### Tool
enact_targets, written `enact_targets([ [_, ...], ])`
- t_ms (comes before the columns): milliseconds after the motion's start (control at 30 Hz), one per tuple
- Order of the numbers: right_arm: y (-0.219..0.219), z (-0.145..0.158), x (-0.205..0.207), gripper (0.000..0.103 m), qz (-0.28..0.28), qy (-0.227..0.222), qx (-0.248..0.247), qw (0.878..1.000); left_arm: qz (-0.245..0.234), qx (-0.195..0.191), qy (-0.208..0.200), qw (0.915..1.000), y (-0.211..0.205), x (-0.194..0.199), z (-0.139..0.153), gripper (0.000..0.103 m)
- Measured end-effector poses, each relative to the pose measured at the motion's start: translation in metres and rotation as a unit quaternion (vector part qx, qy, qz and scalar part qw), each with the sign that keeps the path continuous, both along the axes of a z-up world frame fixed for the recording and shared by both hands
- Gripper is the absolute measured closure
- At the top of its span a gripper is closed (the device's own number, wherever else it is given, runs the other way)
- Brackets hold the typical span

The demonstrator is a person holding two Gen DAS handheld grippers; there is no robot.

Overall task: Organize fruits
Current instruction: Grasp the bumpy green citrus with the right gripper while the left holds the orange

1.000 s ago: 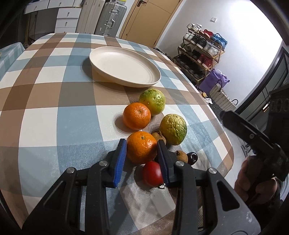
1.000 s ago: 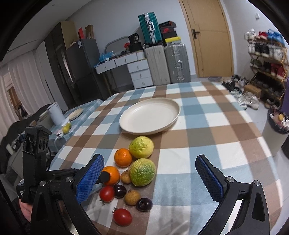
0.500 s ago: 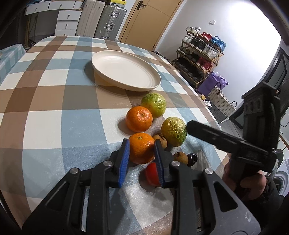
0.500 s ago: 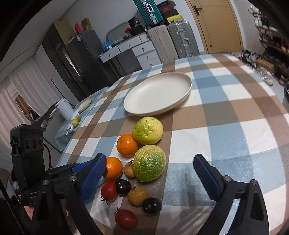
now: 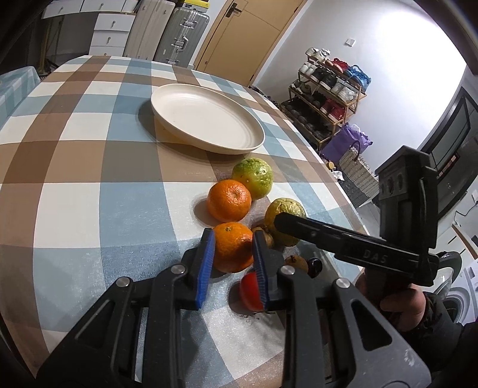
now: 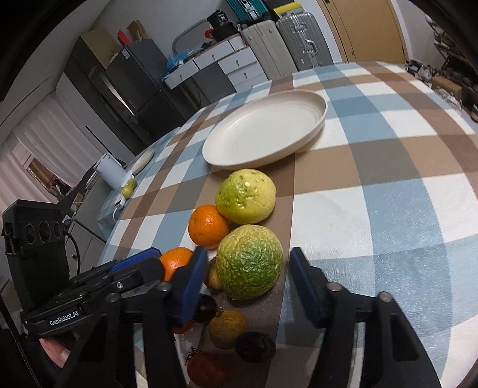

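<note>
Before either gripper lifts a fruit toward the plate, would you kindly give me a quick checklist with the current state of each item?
1. Left gripper pads on the near orange: ok.
2. Right gripper astride the wrinkled green fruit: ok, open, not touching.
3. Plate free to receive fruit: ok.
4. Far orange clear of the left gripper: ok.
5. Small brown fruit beside the near orange clear of the pad: cannot tell.

A wooden door (image 5: 236, 35) stands at the top centre, with silver suitcases (image 5: 182, 29) and white drawers (image 5: 107, 27) to its left. A shoe rack (image 5: 328, 89) lines the white wall (image 5: 388, 44) at upper right. A dark fridge (image 6: 119, 86) fills the right wrist view's upper left.
</note>
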State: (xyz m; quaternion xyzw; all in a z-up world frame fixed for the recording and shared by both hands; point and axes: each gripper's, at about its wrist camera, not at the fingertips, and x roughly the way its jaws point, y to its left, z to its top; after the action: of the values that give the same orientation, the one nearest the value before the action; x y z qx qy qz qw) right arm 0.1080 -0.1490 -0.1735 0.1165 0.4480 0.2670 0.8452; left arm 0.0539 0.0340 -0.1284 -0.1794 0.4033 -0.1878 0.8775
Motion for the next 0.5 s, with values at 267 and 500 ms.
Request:
enact_targets([
  [267, -0.006, 0.0, -0.007, 0.056, 0.0, -0.002, 0.022, 1.0, 0.001, 0.008, 0.019, 0.9998, -0.006, 0.004, -0.007, 0.064],
  [500, -0.009, 0.006, -0.011, 0.056, 0.005, -0.014, 0.026, 1.0, -0.008, 0.007, 0.02, 0.9997, -0.014, 0.01, -0.012, 0.064],
])
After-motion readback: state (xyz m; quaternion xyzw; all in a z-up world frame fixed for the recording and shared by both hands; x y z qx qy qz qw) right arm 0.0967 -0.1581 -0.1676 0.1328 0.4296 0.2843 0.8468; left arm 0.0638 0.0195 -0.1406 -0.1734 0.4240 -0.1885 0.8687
